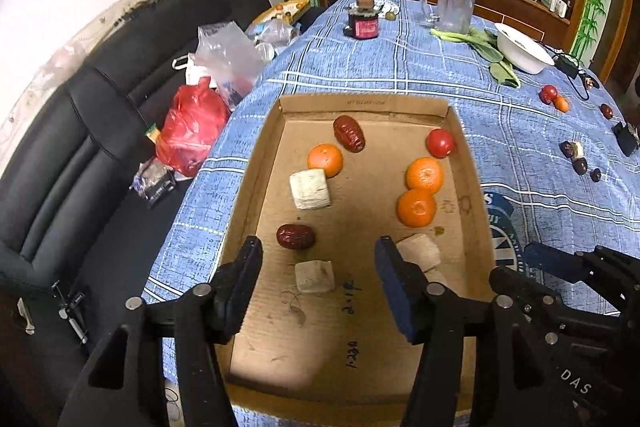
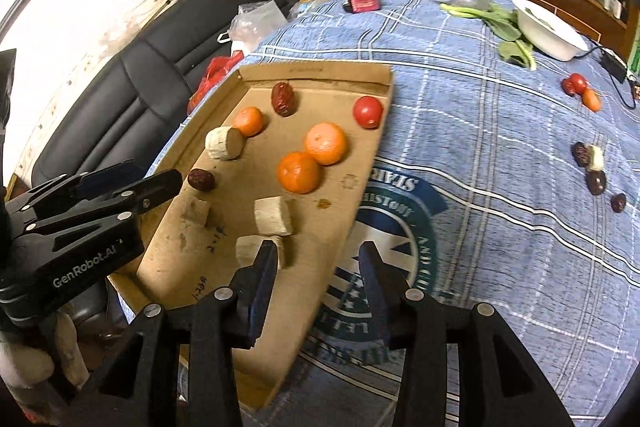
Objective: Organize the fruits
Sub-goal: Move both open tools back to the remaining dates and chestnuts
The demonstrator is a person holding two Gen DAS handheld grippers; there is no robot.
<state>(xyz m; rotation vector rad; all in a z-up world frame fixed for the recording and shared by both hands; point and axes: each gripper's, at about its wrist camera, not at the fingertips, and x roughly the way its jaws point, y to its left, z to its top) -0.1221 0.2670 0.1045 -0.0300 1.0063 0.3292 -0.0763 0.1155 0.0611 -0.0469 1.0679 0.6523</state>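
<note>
Worktop (image 1: 360,67), covered in a blue plaid cloth with a round printed emblem (image 2: 384,211). Directly on it: a shallow cardboard tray (image 1: 472,187) at the near left edge; a dark jar with pink label (image 1: 363,23) and a clear glass mug (image 1: 454,1) at the far end; leafy greens (image 1: 480,45) touching a white bowl (image 1: 522,47); a small tomato (image 1: 548,93) beside a small orange fruit (image 1: 561,103); scattered dark dates (image 2: 596,181) on the right; black cable and adapter (image 1: 566,63).
</note>
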